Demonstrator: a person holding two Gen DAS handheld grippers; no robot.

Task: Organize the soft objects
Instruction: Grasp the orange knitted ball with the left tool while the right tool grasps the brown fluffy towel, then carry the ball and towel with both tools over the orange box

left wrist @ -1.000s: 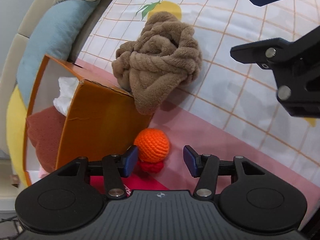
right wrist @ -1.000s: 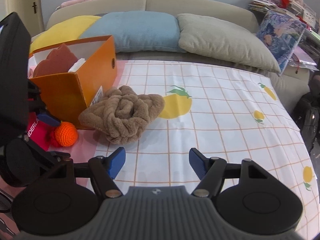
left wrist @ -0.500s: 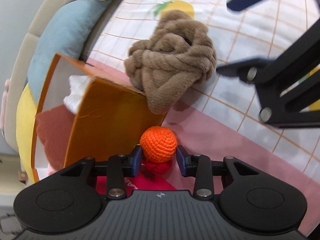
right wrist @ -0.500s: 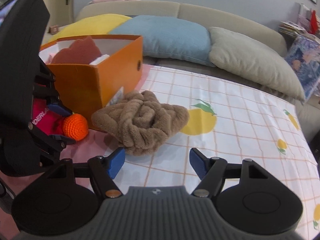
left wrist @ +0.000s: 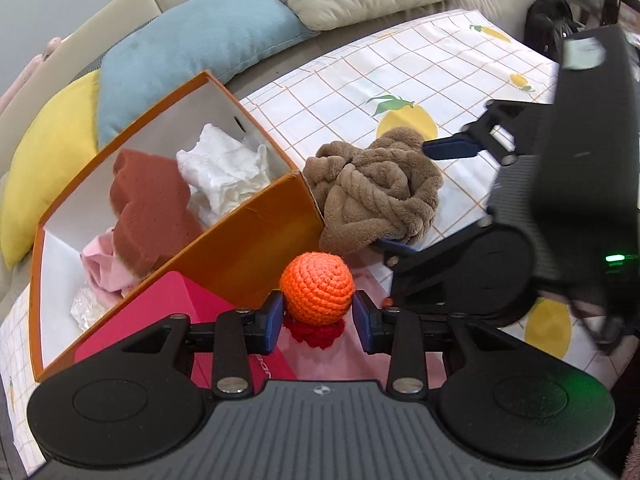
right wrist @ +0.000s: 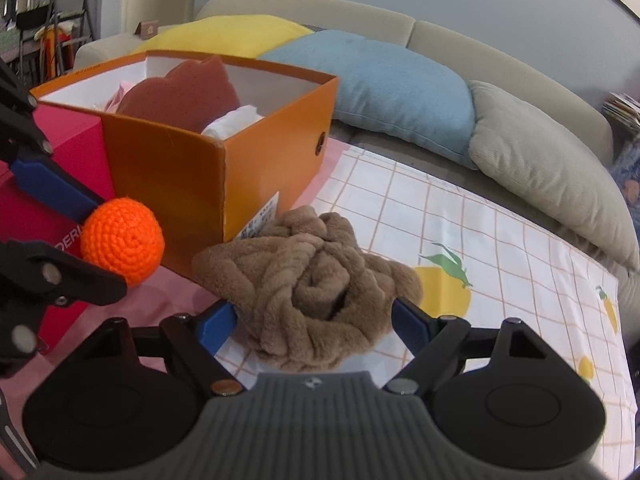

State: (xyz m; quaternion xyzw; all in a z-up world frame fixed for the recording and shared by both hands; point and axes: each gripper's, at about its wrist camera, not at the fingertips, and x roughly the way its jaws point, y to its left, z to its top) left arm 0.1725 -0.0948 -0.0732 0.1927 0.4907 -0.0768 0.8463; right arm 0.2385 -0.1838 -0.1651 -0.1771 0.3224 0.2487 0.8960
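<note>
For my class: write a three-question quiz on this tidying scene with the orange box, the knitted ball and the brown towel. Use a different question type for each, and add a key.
1. True or false: the left gripper is shut on the orange ball.
2. Multiple choice: where is the brown towel? A) inside the orange box; B) on the checked sheet between the open fingers of the right gripper; C) on the blue cushion.
3. Fill in: the large item standing up inside the box is a reddish-brown ____.

Key: 1 true; 2 B; 3 sponge.
</note>
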